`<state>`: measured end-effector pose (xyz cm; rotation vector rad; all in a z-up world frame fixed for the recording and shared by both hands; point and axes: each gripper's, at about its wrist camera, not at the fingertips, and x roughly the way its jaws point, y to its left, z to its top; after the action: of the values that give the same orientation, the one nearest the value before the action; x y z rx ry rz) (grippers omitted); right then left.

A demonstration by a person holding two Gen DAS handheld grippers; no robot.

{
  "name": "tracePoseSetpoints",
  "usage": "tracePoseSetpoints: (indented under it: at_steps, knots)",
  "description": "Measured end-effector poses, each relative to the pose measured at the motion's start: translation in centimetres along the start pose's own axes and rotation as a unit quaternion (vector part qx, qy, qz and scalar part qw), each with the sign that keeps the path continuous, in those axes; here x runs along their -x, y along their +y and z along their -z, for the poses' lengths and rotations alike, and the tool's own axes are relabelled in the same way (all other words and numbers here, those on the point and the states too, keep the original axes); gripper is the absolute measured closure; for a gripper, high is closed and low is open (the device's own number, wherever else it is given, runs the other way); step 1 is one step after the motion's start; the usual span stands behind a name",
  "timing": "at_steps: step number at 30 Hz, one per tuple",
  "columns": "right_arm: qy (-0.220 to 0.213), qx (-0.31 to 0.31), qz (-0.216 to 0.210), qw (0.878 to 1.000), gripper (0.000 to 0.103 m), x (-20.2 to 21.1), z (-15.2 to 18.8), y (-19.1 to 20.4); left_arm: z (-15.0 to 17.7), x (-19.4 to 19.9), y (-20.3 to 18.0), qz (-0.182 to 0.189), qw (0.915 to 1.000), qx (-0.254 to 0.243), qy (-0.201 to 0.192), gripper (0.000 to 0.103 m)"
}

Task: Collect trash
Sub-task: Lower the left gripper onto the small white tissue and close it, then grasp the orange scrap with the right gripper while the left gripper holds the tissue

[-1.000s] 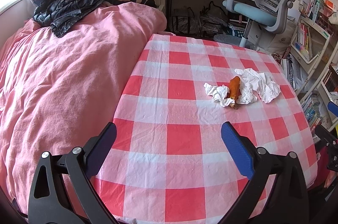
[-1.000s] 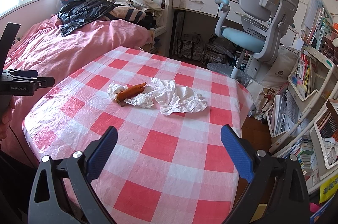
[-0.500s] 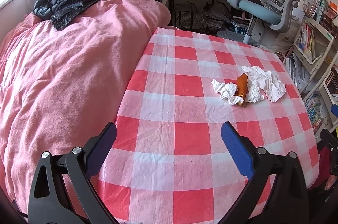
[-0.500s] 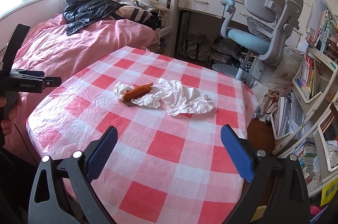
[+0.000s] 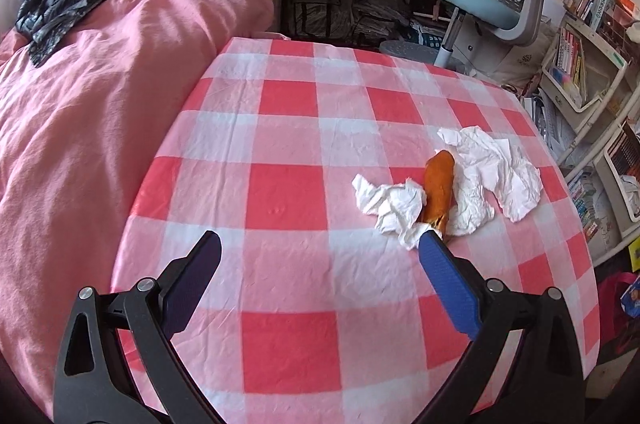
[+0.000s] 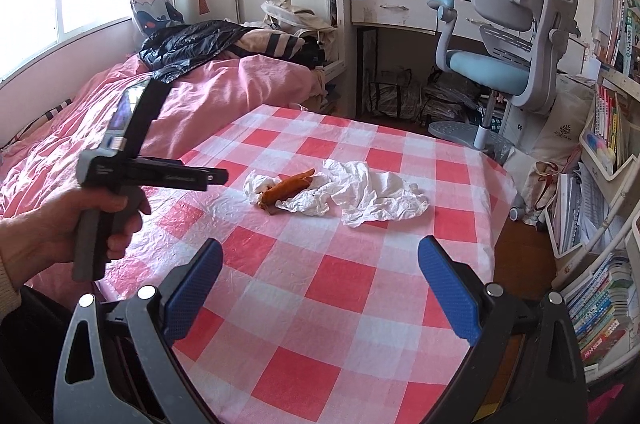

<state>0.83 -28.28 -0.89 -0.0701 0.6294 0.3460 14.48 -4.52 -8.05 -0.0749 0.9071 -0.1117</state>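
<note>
The fingers of the left gripper are spread wide above the checked tablecloth, nothing held; the right gripper is likewise held wide and empty; the crumpled tissues and an orange food scrap are seen mid-table, beyond both grippers.

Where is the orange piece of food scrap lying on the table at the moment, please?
The orange food scrap lies on the checked tablecloth, wedged between the small crumpled tissue and the large one, just beyond the left gripper.
</note>
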Motion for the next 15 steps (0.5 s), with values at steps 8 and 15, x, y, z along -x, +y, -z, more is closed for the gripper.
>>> tracePoseSetpoints:
  at_steps: [8,15]
  knots:
    - [0.001,-0.024,-0.028,0.999,0.009,-1.0,-0.6,-1.1,-0.9,-3.8,-2.7,-0.004,0.9987,-0.043,0.027,0.038]
    - [0.038,-0.017,-0.070,0.997,0.031,-6.2,-3.1,0.9,-0.8,-1.5,0.6,0.028,0.9975,-0.019,0.062,0.085]
